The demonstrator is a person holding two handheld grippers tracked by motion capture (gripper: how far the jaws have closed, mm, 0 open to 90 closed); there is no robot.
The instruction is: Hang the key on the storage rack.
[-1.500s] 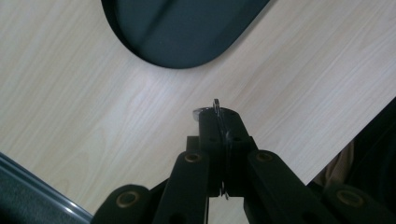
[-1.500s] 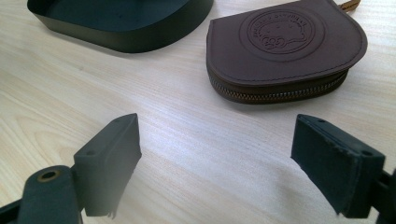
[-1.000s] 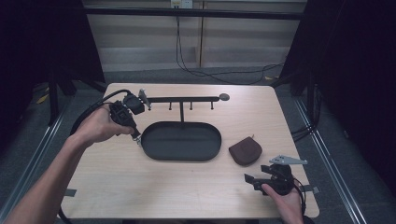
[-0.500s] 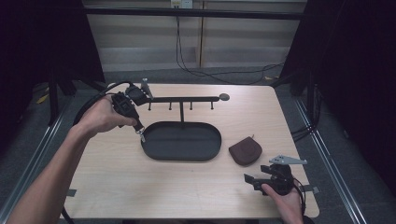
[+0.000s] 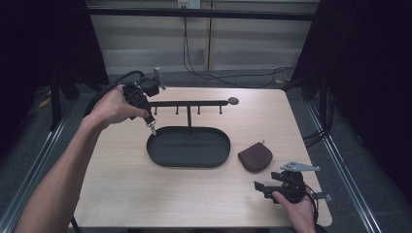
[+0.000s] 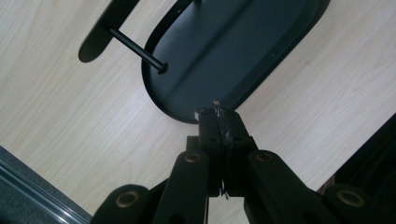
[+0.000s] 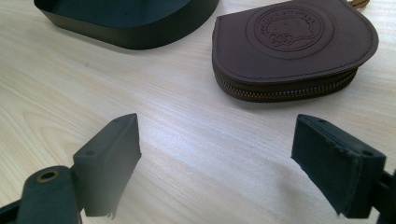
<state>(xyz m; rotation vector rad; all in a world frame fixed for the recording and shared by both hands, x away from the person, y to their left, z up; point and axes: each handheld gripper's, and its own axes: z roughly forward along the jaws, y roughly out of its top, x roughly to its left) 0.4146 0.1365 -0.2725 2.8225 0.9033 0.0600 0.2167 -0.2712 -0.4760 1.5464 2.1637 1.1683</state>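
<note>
Table (image 5: pixel 121 194): front-left qtr bare, free passage. Centre blocked by tray (image 5: pixel 160 156) w/ hook rack (image 5: pixel 189 103) toward rear edge; pouch (image 5: pixel 255 156) obstructs front-right.

Small metal key ring (image 6: pixel 216 108) pinched edge-on between fingers, above black tray's (image 5: pixel 160 156) left end.

Dim room, dark surroundings; overhead light falls on the table (image 5: pixel 121 194), pale wood evenly lit, soft shadows. High view soft, low detail. Left gripper view: near linkage blurred, tray (image 6: pixel 261 56) sharp (slight sheen). Right gripper view: near pads blurry, pouch (image 7: pixel 299 46) crisp, mild glare on wood.
</note>
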